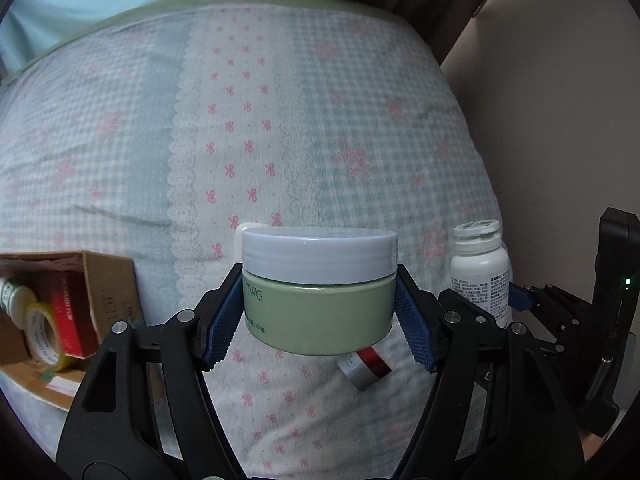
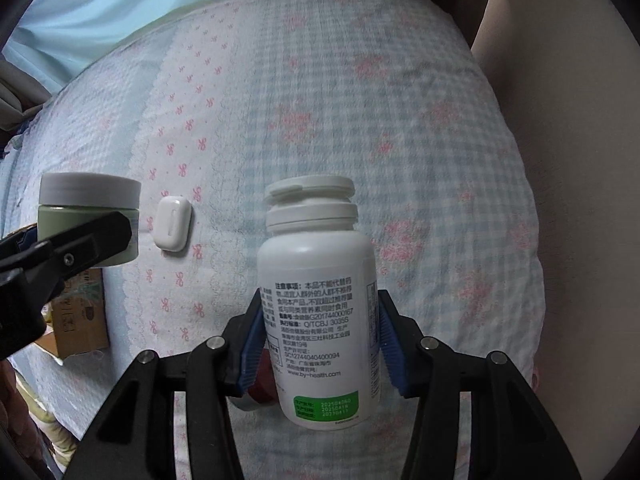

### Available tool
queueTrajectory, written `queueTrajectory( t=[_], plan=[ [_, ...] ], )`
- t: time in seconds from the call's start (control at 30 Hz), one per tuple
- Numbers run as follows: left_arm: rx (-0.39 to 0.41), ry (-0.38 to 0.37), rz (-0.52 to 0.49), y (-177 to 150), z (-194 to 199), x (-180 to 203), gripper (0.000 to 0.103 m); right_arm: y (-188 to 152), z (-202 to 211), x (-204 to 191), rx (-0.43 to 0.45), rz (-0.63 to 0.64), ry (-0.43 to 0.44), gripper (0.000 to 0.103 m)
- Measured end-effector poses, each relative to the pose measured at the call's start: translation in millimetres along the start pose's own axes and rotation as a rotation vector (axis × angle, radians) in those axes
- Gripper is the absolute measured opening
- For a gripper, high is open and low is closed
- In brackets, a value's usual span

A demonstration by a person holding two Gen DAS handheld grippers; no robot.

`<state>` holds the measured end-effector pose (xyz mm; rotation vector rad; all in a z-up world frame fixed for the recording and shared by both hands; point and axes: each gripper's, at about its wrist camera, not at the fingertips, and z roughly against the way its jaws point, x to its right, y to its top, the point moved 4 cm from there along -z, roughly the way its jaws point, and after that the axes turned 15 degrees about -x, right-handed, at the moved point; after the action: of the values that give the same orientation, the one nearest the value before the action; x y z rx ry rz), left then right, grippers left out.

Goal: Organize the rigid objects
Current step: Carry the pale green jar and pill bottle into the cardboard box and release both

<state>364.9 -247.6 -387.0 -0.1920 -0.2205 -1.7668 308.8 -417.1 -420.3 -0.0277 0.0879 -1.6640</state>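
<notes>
Two grippers each hold one thing above the bed. The left gripper (image 1: 320,312) squeezes its ridged blue pads against a round, smooth green jar with a white ribbed lid (image 1: 318,288), held upright. The right gripper (image 2: 320,344) is closed on a tall white plastic pill bottle (image 2: 318,312), also upright. A small rounded white case (image 2: 173,222) lies on the soft checked bedsheet with pink bows (image 2: 400,120). An open brown cardboard box (image 1: 100,276) holds a tape roll (image 1: 44,336).
</notes>
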Motion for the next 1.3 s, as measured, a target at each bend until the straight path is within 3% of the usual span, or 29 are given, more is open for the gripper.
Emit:
queueTrajectory(
  t=[0.37,0.63,1.0,1.3],
  plan=[
    [0.182,-0.053,0.063,-62.9,132.9,-30.9,0.068,-37.2,116.6,-50.7,0.164,0.076,0.001,0.047],
    [0.264,-0.035,0.12,-110.9,206.6,-83.0,0.068,-60.0,172.2,-116.8,0.262,0.178,0.078,0.047],
    [0.305,-0.05,0.155,-150.5,263.1,-197.9,0.068,-88.8,183.8,-239.3,0.263,0.249,0.146,0.047],
    [0.245,-0.024,0.106,-156.6,269.9,-313.8,0.068,-82.5,169.4,-342.8,0.251,0.185,0.166,0.047]
  ],
)
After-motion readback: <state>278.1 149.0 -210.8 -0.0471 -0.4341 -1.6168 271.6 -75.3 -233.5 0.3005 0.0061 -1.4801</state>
